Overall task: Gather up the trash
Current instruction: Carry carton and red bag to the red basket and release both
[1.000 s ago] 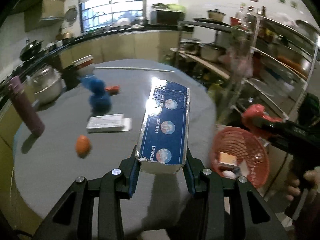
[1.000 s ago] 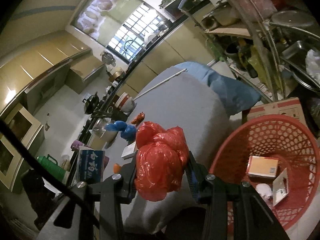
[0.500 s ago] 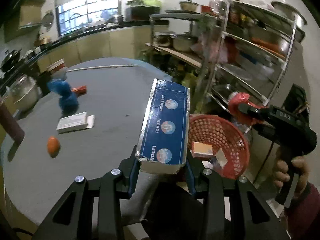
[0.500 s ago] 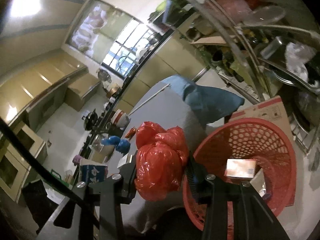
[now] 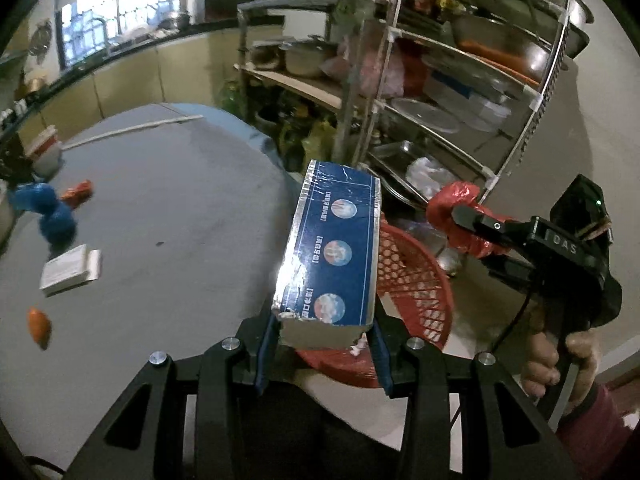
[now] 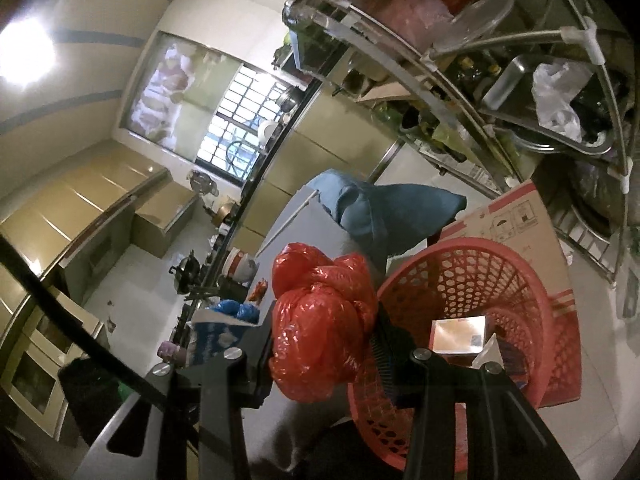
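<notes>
Both grippers are now closer to the red basket (image 6: 480, 312) than they were a second ago, and in the left view the basket is sliding in behind the blue box (image 5: 332, 256) while the round table (image 5: 168, 216) is dropping off to the left.

The left gripper (image 5: 324, 356) is squeezing the blue box at its near end, so the long box is sticking out in front like a plank. I think it is being held this way so the far end can tip into the basket first.

The right gripper (image 6: 324, 344) is pinching a crumpled red plastic bag (image 6: 320, 320). In the right view the bag is sitting just left of the basket rim. It looks ready to be dropped in.

The basket is standing beside the table, next to a cardboard carton (image 6: 520, 220). It is already holding a small tan box (image 6: 458, 334) and a white scrap of card (image 6: 490, 354).

More trash is waiting on the table: a crumpled blue bag (image 5: 48, 216), a small red wrapper (image 5: 78, 194), a flat white box (image 5: 70, 270) and something orange (image 5: 39, 326).
</notes>
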`<act>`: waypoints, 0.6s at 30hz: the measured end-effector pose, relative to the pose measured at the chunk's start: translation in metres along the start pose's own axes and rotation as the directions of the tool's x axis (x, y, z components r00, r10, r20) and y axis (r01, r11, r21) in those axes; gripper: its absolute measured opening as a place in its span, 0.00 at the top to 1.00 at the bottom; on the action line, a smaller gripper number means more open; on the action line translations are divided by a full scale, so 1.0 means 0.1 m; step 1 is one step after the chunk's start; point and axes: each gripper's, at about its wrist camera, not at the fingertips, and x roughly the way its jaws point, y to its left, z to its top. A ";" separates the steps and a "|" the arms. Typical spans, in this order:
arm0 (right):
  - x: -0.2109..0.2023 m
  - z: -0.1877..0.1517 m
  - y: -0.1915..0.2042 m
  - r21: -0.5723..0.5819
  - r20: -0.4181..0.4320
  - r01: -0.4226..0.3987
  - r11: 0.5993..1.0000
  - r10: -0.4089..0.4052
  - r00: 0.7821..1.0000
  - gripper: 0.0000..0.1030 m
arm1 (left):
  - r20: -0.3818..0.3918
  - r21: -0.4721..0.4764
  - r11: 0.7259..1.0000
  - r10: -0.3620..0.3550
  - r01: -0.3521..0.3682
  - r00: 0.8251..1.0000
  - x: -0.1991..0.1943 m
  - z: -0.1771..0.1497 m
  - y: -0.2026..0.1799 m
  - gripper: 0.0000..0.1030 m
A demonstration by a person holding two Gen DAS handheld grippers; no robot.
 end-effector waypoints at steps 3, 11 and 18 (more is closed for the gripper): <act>-0.05 0.02 -0.05 0.019 0.011 -0.011 1.000 0.011 1.000 0.55 | -0.017 0.011 1.000 -0.026 0.027 1.000 0.09 0.04 -0.10 0.58; 0.02 0.03 -0.17 0.079 0.003 -0.026 0.997 0.026 1.000 0.54 | -0.120 0.046 0.995 -0.078 0.084 0.990 0.43 0.03 -0.30 0.57; 0.04 0.03 -0.25 0.126 -0.007 -0.004 0.992 0.005 1.000 0.29 | -0.156 0.040 0.994 -0.093 0.100 0.983 0.59 0.05 -0.29 0.49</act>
